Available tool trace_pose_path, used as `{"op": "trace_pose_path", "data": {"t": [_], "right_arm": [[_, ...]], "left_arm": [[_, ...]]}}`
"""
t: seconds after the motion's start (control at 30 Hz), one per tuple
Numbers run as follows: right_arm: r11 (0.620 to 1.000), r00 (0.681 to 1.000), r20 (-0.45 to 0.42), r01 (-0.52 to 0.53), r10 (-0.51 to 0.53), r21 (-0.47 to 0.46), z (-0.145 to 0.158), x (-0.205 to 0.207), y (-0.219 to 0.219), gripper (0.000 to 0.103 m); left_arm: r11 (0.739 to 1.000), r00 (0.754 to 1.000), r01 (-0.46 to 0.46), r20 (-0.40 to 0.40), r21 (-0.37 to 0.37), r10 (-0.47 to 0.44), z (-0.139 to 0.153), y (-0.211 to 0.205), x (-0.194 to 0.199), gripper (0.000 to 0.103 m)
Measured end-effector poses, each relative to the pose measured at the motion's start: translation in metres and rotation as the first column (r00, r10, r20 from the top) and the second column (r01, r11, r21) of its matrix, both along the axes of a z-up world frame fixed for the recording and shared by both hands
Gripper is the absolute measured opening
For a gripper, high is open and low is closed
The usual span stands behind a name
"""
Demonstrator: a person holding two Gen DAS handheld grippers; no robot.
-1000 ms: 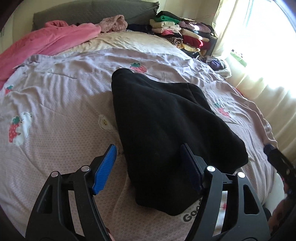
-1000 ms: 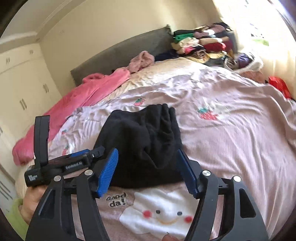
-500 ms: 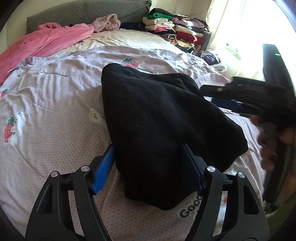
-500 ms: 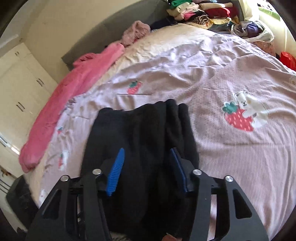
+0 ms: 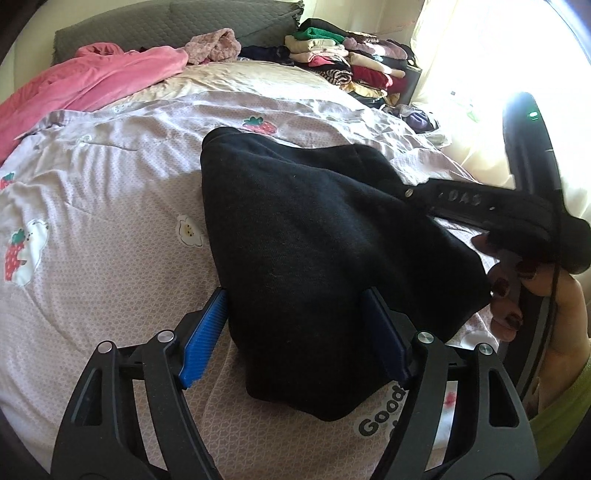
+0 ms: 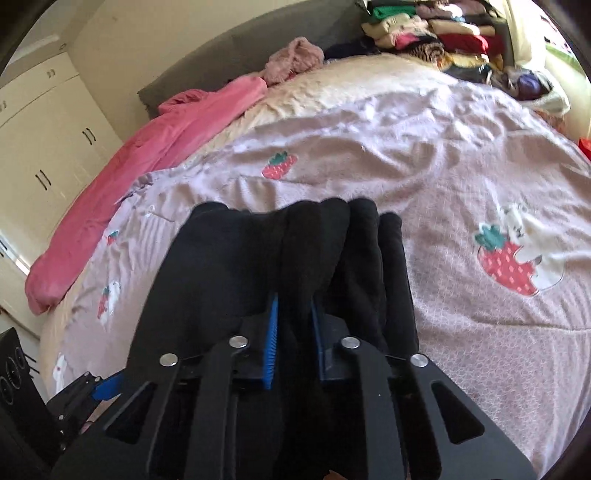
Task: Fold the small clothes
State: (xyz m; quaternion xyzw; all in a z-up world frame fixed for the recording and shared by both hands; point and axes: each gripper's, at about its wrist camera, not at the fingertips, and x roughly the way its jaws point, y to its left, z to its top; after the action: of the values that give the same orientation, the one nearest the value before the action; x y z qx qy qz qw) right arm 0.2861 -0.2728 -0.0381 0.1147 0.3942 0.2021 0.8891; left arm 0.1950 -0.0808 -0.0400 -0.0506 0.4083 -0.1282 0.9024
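Note:
A black garment (image 5: 314,229) lies bunched on the lilac strawberry-print bed cover (image 5: 92,184). My left gripper (image 5: 295,332) straddles its near end. Its jaws stand wide and are opening slightly; the cloth lies loose between the blue pads (image 5: 205,332). In the right wrist view the garment (image 6: 229,266) shows several ridges. My right gripper (image 6: 295,325) is closing on one raised fold, which the pads pinch. From the left wrist view that right gripper (image 5: 461,201) reaches in from the right, held by a hand (image 5: 513,295).
A pink blanket (image 5: 92,74) lies along the far left of the bed below the grey headboard (image 5: 147,22). Stacks of folded clothes (image 5: 351,62) sit at the far right corner by the bright curtain. White wardrobes (image 6: 44,147) stand on the left.
My right gripper came in over the black garment and narrowed its jaws onto a fold. The left gripper stayed astride the near end.

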Motion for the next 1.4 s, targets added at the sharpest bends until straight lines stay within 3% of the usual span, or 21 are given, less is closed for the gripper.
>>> {"op": "trace_pose_path", "data": {"t": [0.13, 0.3, 0.63, 0.73, 0.77, 0.9, 1.07, 1.13, 1.2, 1.23, 1.3, 1.4], "right_arm": [[0.999, 0.994, 0.113, 0.01, -0.005, -0.038, 0.026, -0.013, -0.003, 0.012], [0.979, 0.98, 0.199, 0.067, -0.027, -0.194, 0.035, -0.018, 0.0, 0.012], [0.954, 0.992, 0.073, 0.119, -0.103, -0.275, -0.021, 0.009, -0.006, 0.013], [0.949, 0.99, 0.082, 0.136, -0.117, -0.285, -0.018, 0.006, -0.009, 0.031], [0.953, 0.989, 0.086, 0.138, -0.118, -0.269, -0.015, 0.003, -0.012, 0.032], [0.98, 0.985, 0.135, 0.13, -0.11, -0.152, 0.012, -0.028, -0.027, 0.032], [0.99, 0.986, 0.165, 0.004, 0.02, -0.141, 0.03, -0.07, -0.015, 0.03], [0.988, 0.992, 0.122, -0.022, 0.041, -0.151, 0.02, -0.08, -0.01, 0.025], [0.968, 0.999, 0.051, 0.019, -0.007, -0.25, -0.003, -0.079, -0.008, 0.018], [0.963, 0.999, 0.033, 0.031, -0.023, -0.266, -0.01, -0.077, -0.01, 0.02], [0.979, 0.998, -0.023, 0.055, -0.06, -0.194, -0.023, -0.071, -0.02, 0.02], [0.981, 0.998, 0.006, 0.061, -0.061, -0.187, -0.017, -0.077, -0.018, 0.02]], "left_arm": [[1.0, 1.0, 0.002, 0.004, -0.015, -0.002, 0.003, 0.001, -0.001, 0.066], [1.0, 1.0, 0.019, 0.01, -0.024, -0.019, 0.008, -0.003, -0.001, 0.067], [0.999, 0.998, 0.03, -0.045, -0.04, -0.032, -0.01, -0.009, 0.009, 0.069], [0.999, 0.998, 0.029, -0.056, -0.044, -0.031, -0.013, -0.007, 0.011, 0.07], [0.999, 0.998, 0.029, -0.058, -0.046, -0.032, -0.013, -0.007, 0.01, 0.07], [0.998, 0.998, 0.026, -0.062, -0.051, -0.029, -0.014, -0.004, 0.011, 0.07], [0.998, 0.998, 0.022, -0.064, -0.057, -0.026, -0.014, -0.001, 0.008, 0.07], [0.998, 0.998, 0.02, -0.066, -0.06, -0.024, -0.013, -0.001, 0.006, 0.07], [0.998, 0.997, 0.02, -0.068, -0.058, -0.024, -0.013, -0.001, 0.002, 0.07], [0.998, 0.997, 0.022, -0.069, -0.058, -0.026, -0.013, -0.001, 0.001, 0.07], [0.998, 0.997, 0.024, -0.073, -0.06, -0.028, -0.011, -0.001, -0.002, 0.07], [0.998, 0.998, 0.022, -0.065, -0.056, -0.026, -0.006, 0.001, -0.01, 0.07]]}}
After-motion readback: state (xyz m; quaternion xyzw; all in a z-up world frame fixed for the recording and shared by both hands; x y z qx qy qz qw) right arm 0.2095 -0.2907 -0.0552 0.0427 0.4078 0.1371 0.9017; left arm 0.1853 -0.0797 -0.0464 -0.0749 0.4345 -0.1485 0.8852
